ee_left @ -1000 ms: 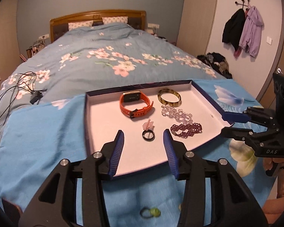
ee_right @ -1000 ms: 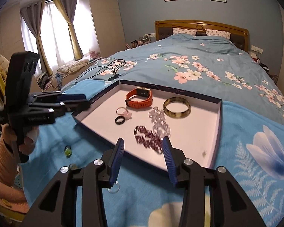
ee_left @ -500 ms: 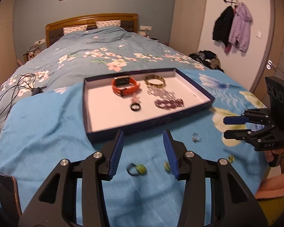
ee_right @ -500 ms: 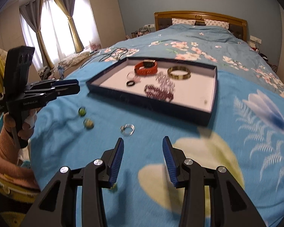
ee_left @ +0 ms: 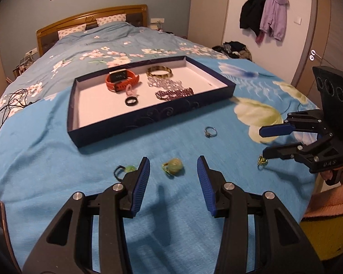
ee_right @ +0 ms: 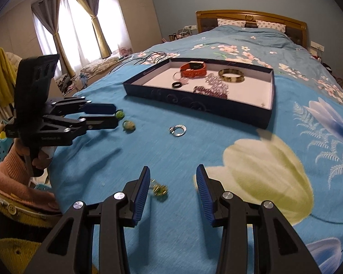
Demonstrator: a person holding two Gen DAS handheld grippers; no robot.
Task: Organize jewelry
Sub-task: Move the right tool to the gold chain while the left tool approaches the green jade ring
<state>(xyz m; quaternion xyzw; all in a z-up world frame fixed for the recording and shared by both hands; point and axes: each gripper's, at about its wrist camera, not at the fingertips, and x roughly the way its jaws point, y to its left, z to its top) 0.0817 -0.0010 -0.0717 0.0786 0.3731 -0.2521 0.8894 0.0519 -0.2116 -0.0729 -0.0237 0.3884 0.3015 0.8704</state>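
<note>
A dark blue tray [ee_left: 148,118] [ee_right: 194,105] on the bed holds an orange watch [ee_left: 121,81], a gold bangle [ee_left: 159,71], two beaded bracelets [ee_left: 173,93] and a black ring [ee_left: 131,101]. Loose on the blue blanket lie a silver ring [ee_left: 210,132] [ee_right: 178,130], a green bead ring [ee_left: 173,166] [ee_right: 128,125], a second green bead on a black loop [ee_left: 123,170] and a small gold piece [ee_right: 159,189]. My left gripper [ee_left: 172,162] hovers open over the green bead ring. My right gripper [ee_right: 172,169] stands open just right of the gold piece.
Black cables [ee_left: 9,105] trail over the floral duvet left of the tray. The headboard [ee_left: 91,18] is far behind. Jackets [ee_left: 265,13] hang on the wall at right. A person's pink sleeve [ee_right: 13,169] shows behind the left gripper.
Both grippers have drawn back from over the tray toward the near edge of the bed and sunk a little. The loose pieces on the blanket have come into view beneath them.
</note>
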